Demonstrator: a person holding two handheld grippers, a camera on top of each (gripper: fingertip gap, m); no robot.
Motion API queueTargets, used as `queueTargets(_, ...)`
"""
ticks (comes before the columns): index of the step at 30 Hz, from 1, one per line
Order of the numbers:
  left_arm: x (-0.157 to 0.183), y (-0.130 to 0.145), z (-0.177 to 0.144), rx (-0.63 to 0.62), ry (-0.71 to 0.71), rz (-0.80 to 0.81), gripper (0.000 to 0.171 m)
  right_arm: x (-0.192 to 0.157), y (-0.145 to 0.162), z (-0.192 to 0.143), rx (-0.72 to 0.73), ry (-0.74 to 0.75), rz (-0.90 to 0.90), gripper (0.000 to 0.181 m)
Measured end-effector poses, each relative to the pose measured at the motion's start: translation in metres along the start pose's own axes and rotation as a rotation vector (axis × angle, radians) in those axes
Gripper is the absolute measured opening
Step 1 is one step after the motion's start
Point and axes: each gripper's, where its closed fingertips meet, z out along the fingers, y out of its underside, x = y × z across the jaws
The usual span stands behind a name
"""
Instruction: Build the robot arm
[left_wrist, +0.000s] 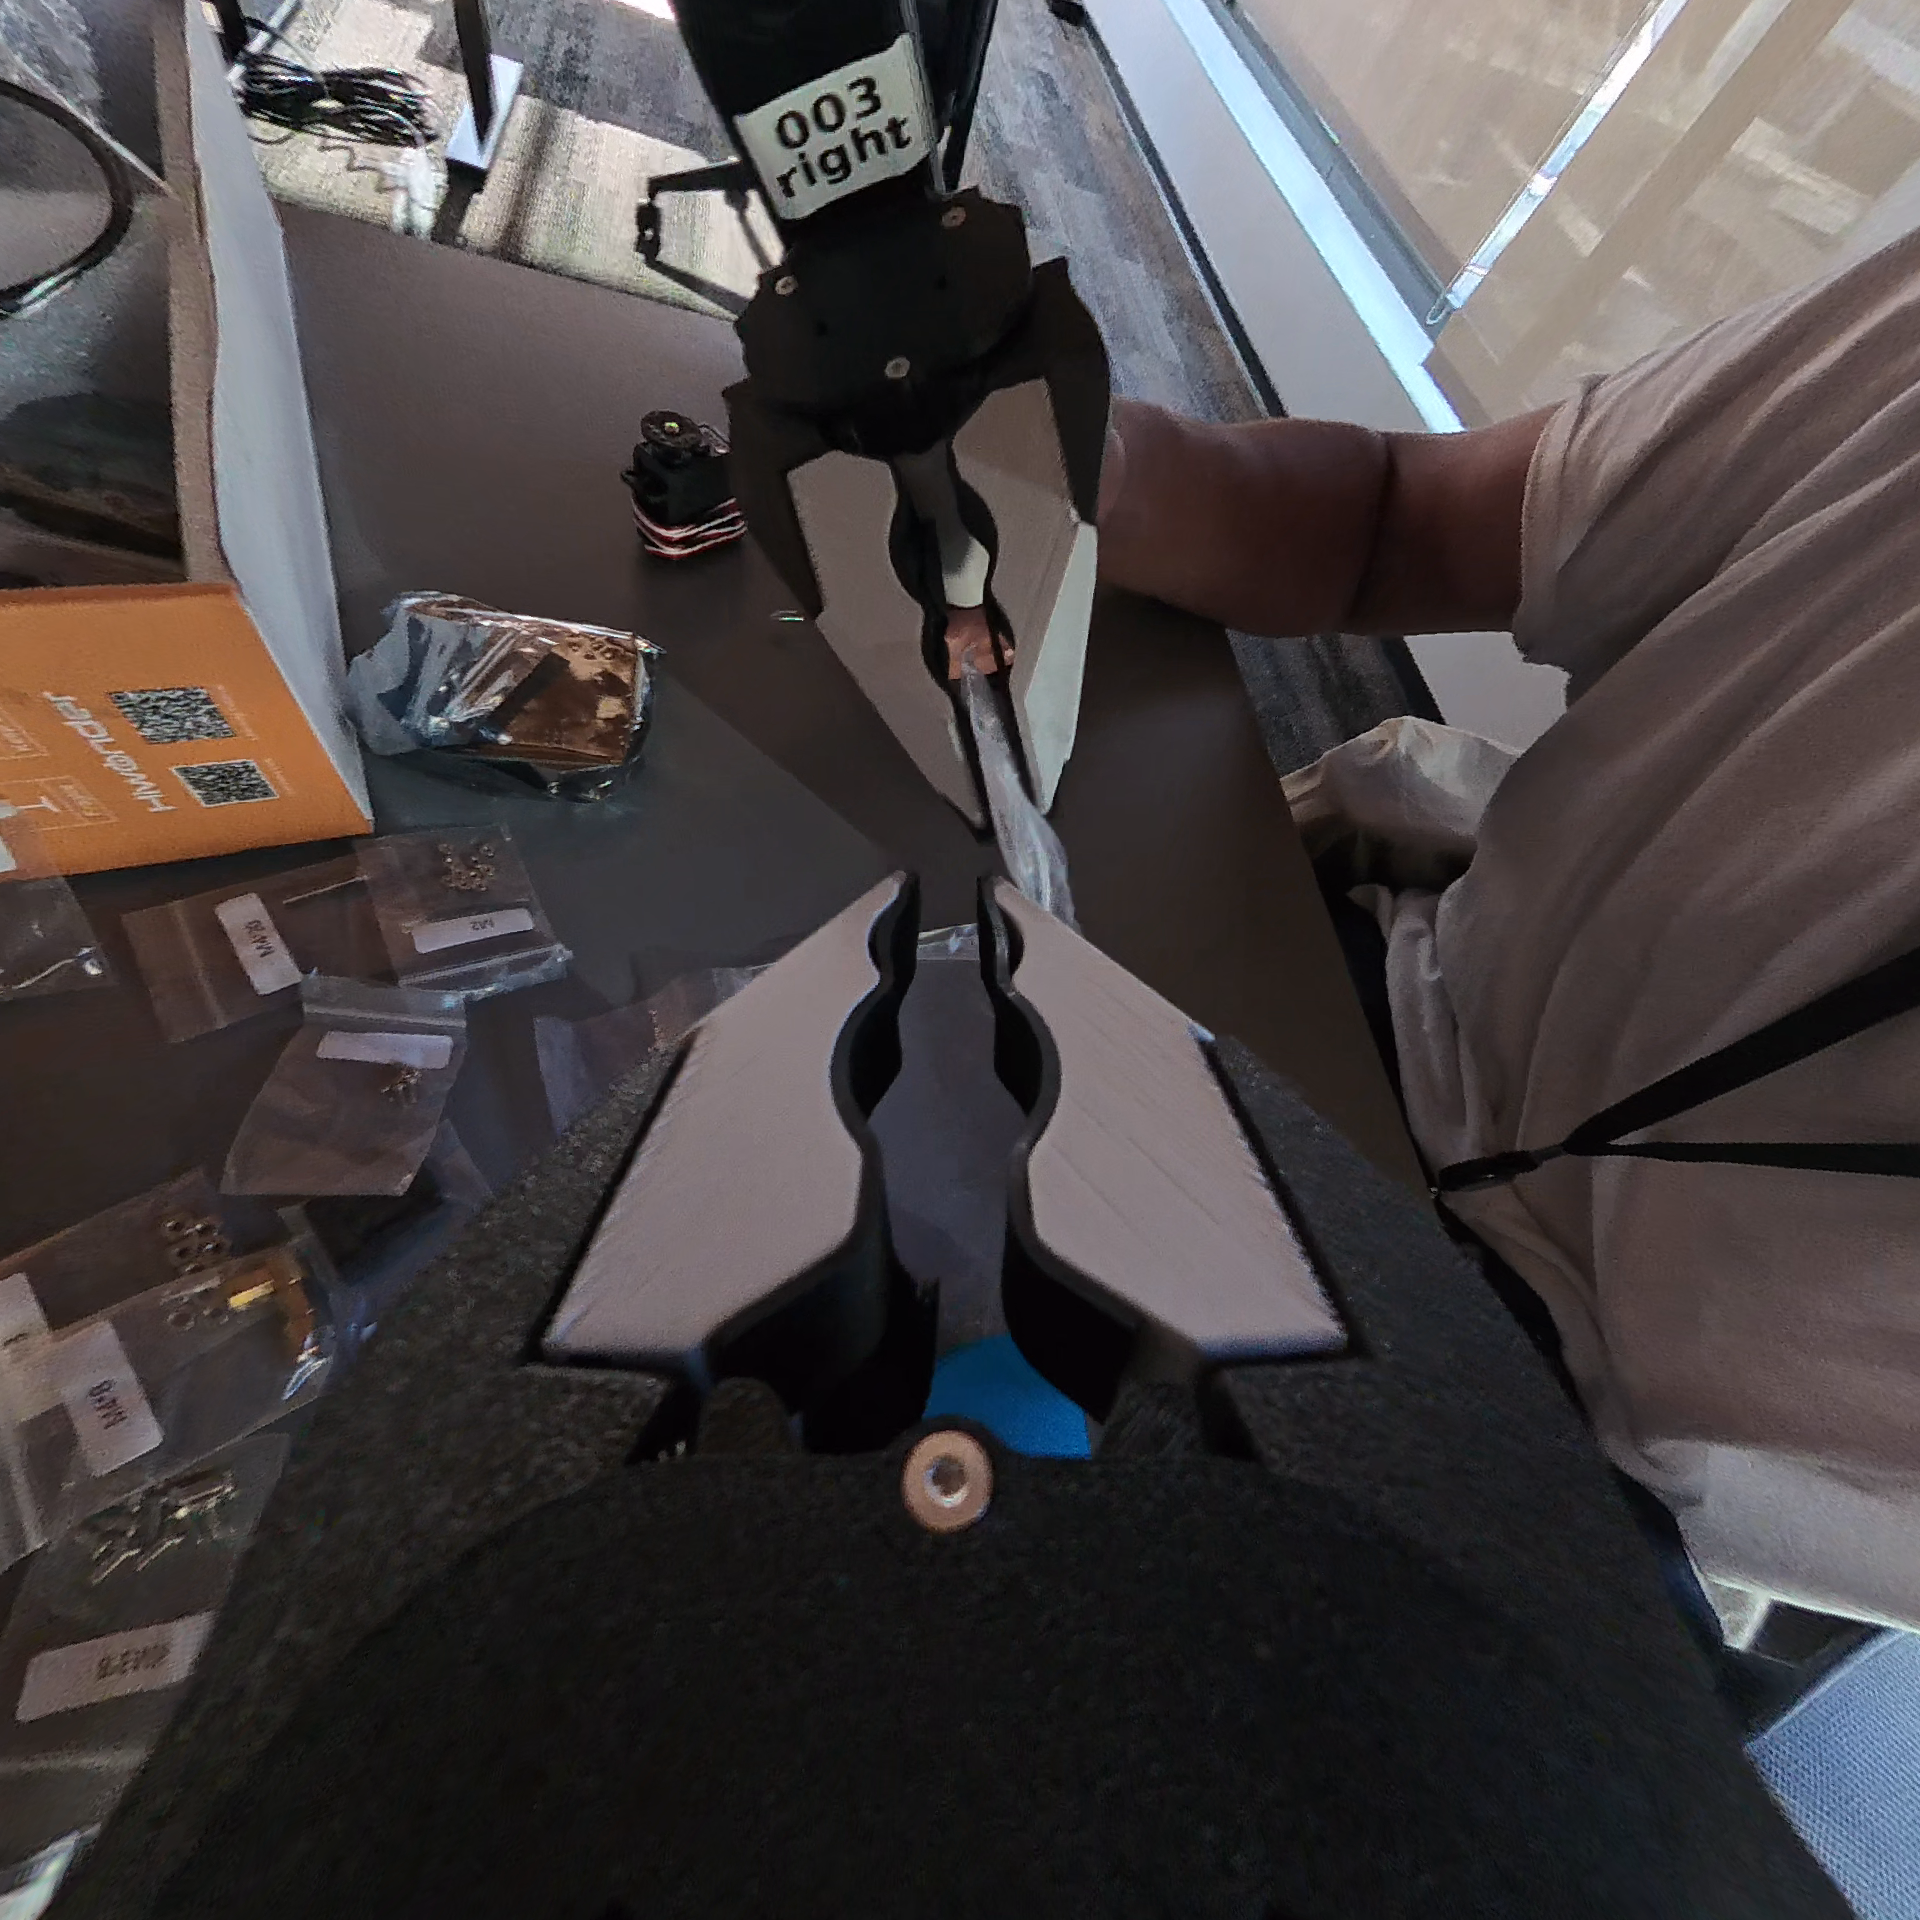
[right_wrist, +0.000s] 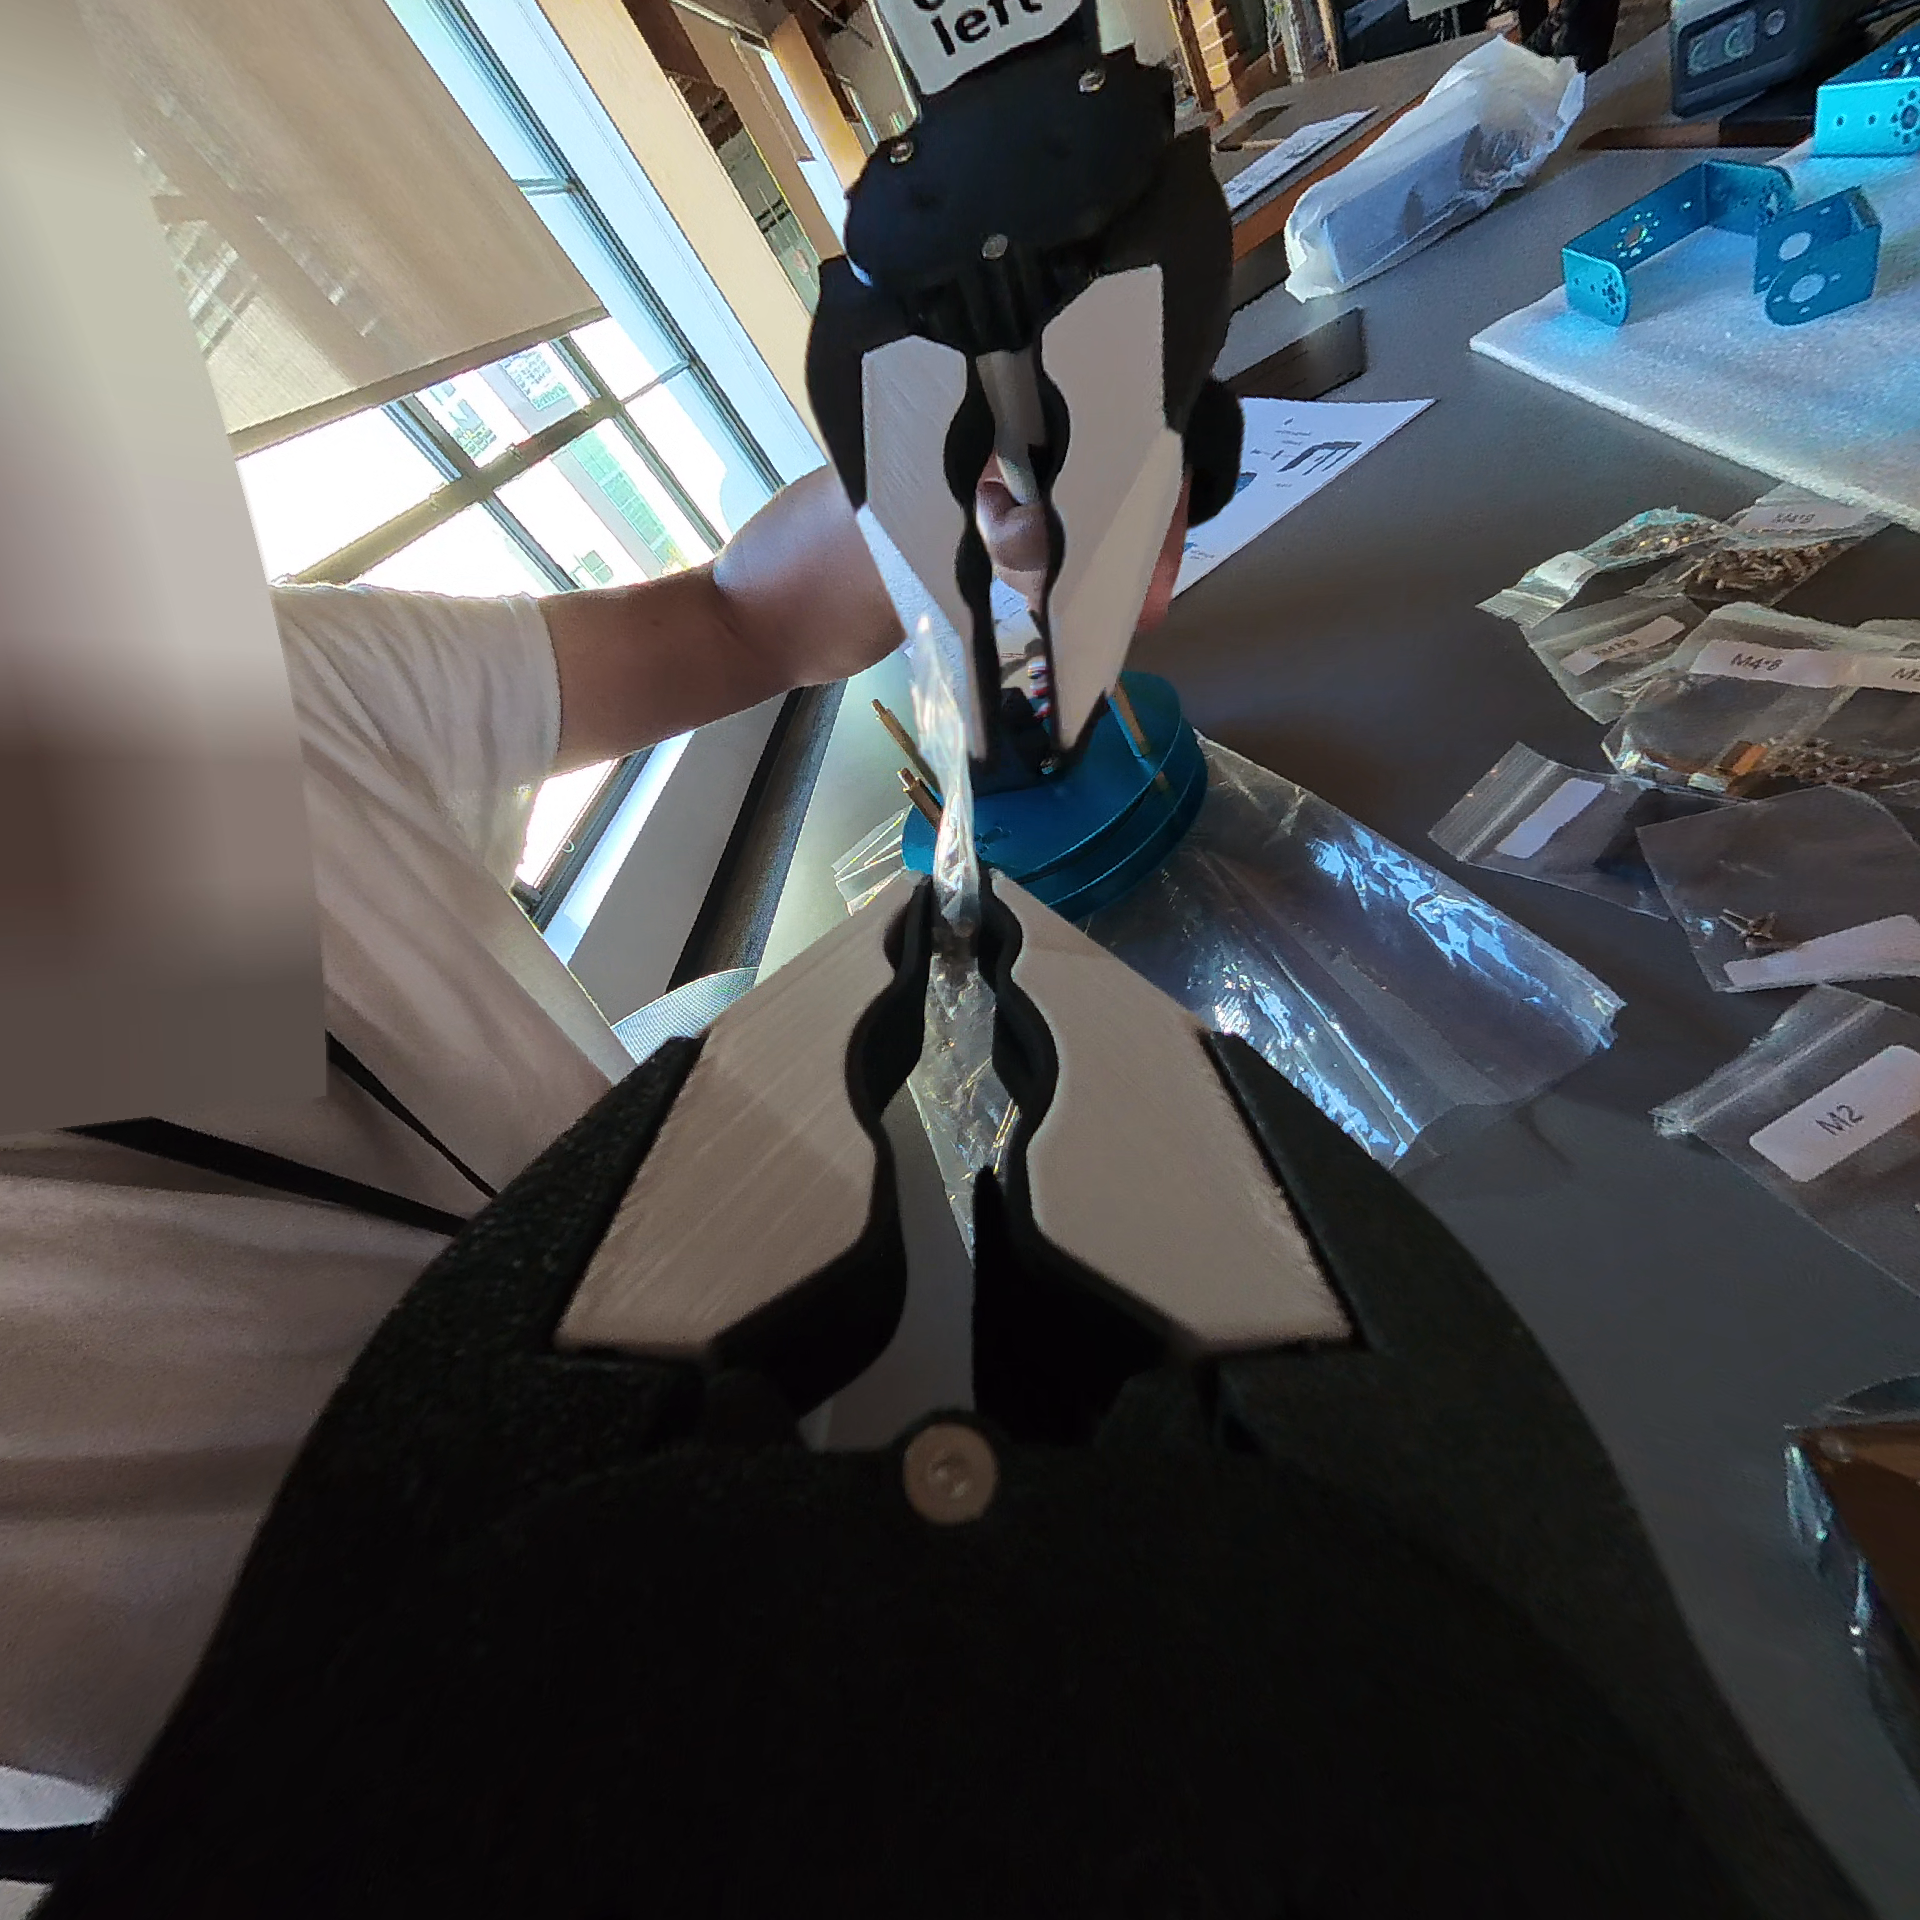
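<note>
My right gripper (right_wrist: 958, 896) is shut on a thin clear plastic bag (right_wrist: 935, 707) and holds it in the air. In the left wrist view the right gripper (left_wrist: 1010, 818) comes down from above with the bag (left_wrist: 1039, 873) hanging from its tips. My left gripper (left_wrist: 949, 883) faces it tip to tip, with a narrow empty gap between its fingers. The bag runs along the outside of one left finger. In the right wrist view the left gripper (right_wrist: 1020, 750) hovers just above a blue round base with brass standoffs (right_wrist: 1070, 842).
The blue base stands on a large clear bag (right_wrist: 1351, 956). Several small labelled zip bags of screws (right_wrist: 1766, 665) (left_wrist: 343, 1081) lie around. There are blue brackets (right_wrist: 1662, 249) on white foam (right_wrist: 1766, 416), a black servo (left_wrist: 681, 488), an orange-and-white box (left_wrist: 156, 717) and a person's torso (left_wrist: 1662, 831) at the table edge. Left and right tips are no more than a few centimetres apart.
</note>
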Motion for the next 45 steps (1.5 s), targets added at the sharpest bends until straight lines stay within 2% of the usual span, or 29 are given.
queueTargets(9, 0.003, -0.009, -0.021, 0.083, 0.004, -0.009, 0.012, -0.001, -0.003, -0.003, 0.013, 0.004, -0.006, 0.005)
queueTargets(23, 0.005, -0.010, -0.012, 0.077, 0.002, -0.008, 0.014, -0.003, -0.001, 0.000, -0.001, 0.006, -0.007, 0.005)
queueTargets(29, 0.007, -0.004, 0.000, 0.038, 0.012, -0.001, 0.014, -0.001, -0.001, 0.000, -0.004, 0.022, -0.009, 0.005)
queueTargets(33, 0.009, -0.003, 0.004, 0.033, 0.024, 0.005, 0.001, -0.002, -0.002, -0.001, -0.003, 0.027, -0.011, 0.005)
queueTargets(38, 0.011, 0.003, 0.006, 0.009, 0.028, 0.006, 0.000, -0.006, -0.005, -0.001, 0.015, -0.003, -0.002, 0.005)
queueTargets(41, 0.008, 0.005, 0.008, -0.007, 0.005, -0.022, 0.000, 0.002, -0.002, -0.001, -0.003, 0.049, -0.019, 0.005)
queueTargets(45, -0.006, 0.010, 0.010, -0.037, -0.063, -0.157, 0.000, 0.022, 0.000, -0.004, -0.019, 0.195, -0.084, 0.006)
